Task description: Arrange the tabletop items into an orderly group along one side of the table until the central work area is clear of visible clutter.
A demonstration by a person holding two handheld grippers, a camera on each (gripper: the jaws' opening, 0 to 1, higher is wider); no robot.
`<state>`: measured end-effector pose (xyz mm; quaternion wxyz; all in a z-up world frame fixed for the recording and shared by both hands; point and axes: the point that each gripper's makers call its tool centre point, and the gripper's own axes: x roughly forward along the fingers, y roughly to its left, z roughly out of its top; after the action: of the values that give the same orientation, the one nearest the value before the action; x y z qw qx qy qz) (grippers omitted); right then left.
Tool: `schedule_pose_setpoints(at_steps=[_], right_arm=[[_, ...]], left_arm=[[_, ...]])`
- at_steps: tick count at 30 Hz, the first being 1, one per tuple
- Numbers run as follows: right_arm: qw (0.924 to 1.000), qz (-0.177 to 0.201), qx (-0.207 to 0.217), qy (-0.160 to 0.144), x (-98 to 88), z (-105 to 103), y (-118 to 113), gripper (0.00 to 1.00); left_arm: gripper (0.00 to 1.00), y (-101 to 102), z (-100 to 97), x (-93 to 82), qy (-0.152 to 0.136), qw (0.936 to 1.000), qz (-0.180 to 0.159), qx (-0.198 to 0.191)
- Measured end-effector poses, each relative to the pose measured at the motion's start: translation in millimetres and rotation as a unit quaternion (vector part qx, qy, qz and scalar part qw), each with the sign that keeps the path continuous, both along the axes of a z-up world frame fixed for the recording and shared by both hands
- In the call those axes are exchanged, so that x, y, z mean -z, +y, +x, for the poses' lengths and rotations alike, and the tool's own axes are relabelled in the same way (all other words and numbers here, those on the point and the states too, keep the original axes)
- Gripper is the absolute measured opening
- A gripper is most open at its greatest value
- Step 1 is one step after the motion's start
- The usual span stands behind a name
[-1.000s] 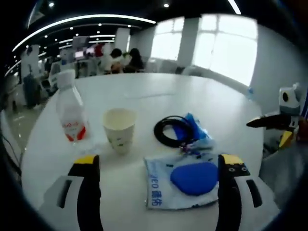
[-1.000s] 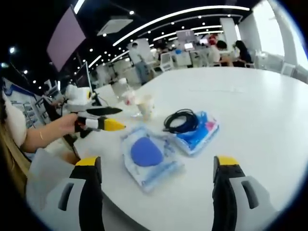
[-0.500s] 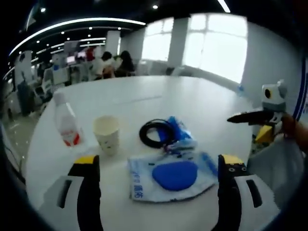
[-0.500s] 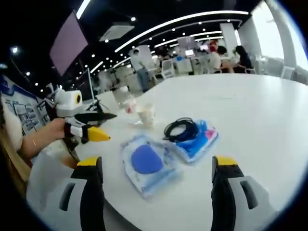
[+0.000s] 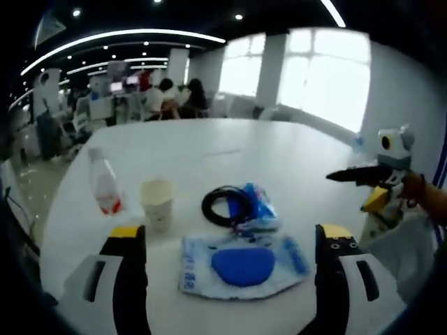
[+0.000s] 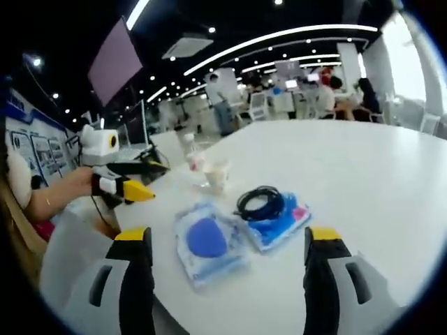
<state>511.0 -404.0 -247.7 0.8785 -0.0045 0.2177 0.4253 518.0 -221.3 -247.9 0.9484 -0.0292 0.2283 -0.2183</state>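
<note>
While both grippers, left [image 5: 227, 241] and right [image 6: 222, 244], hold their fingers wide apart and empty, the pouch [image 5: 241, 264] lies ahead between them, near the counter [image 5: 279, 160] edge, with cable [image 5: 225, 205], cup [image 5: 157, 202] and bottle [image 5: 105, 185] beyond.

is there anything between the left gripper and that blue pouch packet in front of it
Nothing visible. In the left gripper view, the blue pouch packet lies on bare white table just beyond the open jaws of the left gripper. The paper cup and black cable coil sit farther back.
</note>
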Motion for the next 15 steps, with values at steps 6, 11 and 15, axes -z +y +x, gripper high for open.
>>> schedule_pose_setpoints(at_steps=[6,11,15], right_arm=[[0.9997,-0.015,-0.015,-0.013,3.3,25.8,-0.1,0.85],[0.9991,-0.023,-0.026,-0.025,8.2,46.2,-0.2,0.84],[0.9982,-0.038,-0.032,-0.034,18.4,62.2,-1.9,0.83]], left_arm=[[0.91,-1.3,12.7,2.1,0.01,0.9997,-0.002,-0.022],[0.81,-6.6,25.8,13.9,0.031,0.9991,-0.005,-0.027],[0.74,-10.8,37.3,20.2,0.023,0.9992,0.011,-0.032]])
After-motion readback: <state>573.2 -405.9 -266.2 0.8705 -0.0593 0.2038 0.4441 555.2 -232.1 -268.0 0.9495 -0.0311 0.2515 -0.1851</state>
